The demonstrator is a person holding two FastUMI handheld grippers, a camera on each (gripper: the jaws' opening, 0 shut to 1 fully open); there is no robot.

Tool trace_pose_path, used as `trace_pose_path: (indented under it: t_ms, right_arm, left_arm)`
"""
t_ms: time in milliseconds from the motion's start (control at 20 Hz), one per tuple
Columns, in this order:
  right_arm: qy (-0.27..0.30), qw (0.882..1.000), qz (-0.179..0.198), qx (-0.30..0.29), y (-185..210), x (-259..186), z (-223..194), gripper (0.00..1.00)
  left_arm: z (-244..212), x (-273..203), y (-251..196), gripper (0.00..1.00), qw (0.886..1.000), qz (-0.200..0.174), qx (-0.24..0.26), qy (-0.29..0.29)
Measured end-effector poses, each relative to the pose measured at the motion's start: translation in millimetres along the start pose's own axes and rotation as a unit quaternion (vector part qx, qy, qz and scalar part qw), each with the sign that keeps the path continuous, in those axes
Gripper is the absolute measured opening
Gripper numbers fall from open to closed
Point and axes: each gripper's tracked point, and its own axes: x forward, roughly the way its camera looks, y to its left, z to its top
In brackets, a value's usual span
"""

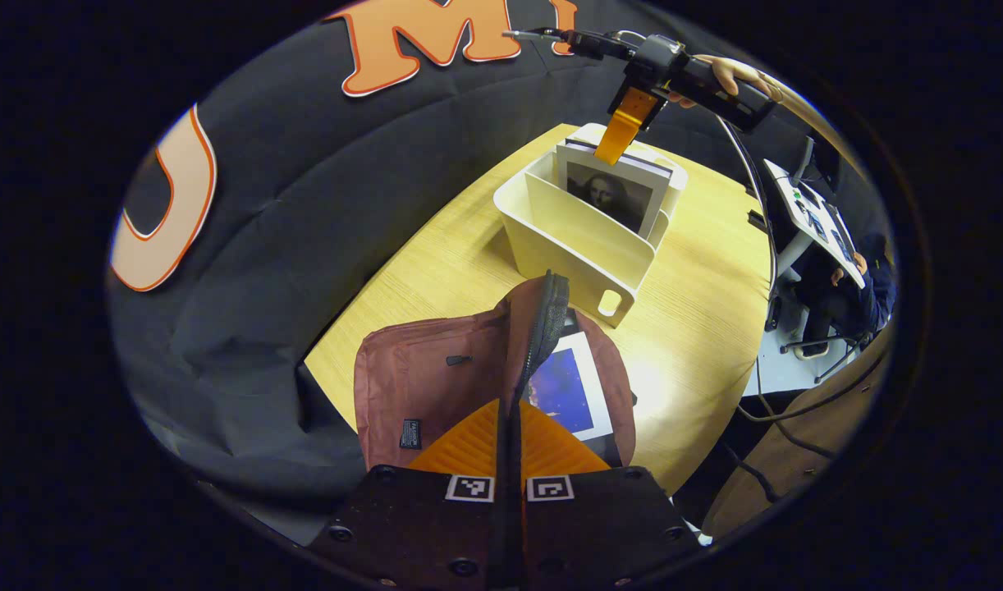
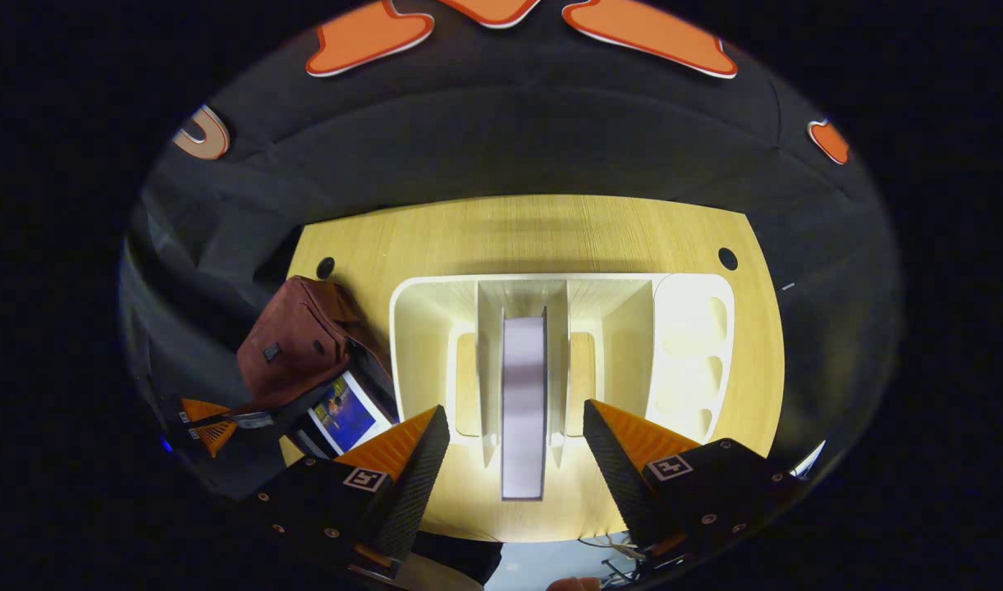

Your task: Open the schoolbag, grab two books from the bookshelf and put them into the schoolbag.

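Observation:
The brown schoolbag (image 1: pixel 419 377) lies on the wooden table (image 1: pixel 436 271). My left gripper (image 1: pixel 511 408) is shut on the dark zipper edge of the bag's opening and holds it up. A blue-covered book (image 1: pixel 563 390) lies inside the bag. Behind it stands the cream bookshelf (image 1: pixel 579 246) with a portrait-covered book (image 1: pixel 612 193) upright in it. My right gripper (image 1: pixel 625 123) hangs just above that book. In the right gripper view, the right gripper (image 2: pixel 514 408) stands open over the shelf (image 2: pixel 403 328), one finger on each side of the book's top edge (image 2: pixel 524 386). The bag (image 2: pixel 292 349) and the left gripper (image 2: pixel 214 423) lie to the left.
The shelf's right end has a pen holder with round slots (image 2: pixel 694 353). Two cable holes (image 2: pixel 325 267) sit at the table's back corners. A person (image 1: pixel 850 287) sits at a desk beyond the table, and cables (image 1: pixel 760 238) hang down there.

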Motion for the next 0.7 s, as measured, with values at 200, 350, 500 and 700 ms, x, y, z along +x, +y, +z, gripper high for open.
trace_pose_path:
  t_ms: [200, 350, 500, 700]
  right_arm:
    - [0.024, 1.000, -0.008, -0.015, 4, 20, 0, 0.99]
    - [0.037, 0.999, -0.016, -0.020, 1, 26, -6, 0.96]
    - [0.050, 0.998, -0.040, -0.020, -10, 35, -11, 0.78]
    - [0.052, 0.998, -0.024, 0.021, -9, 37, -11, 0.37]
  left_arm:
    - [-1, 3, 0, 0.00, 1.000, -0.002, -0.007, 0.005]
    - [-2, 4, 1, 0.00, 1.000, -0.001, -0.009, 0.008]
    - [-2, 4, 3, 0.01, 1.000, 0.000, -0.009, 0.011]
    - [-2, 4, 4, 0.00, 1.000, 0.002, -0.009, 0.014]
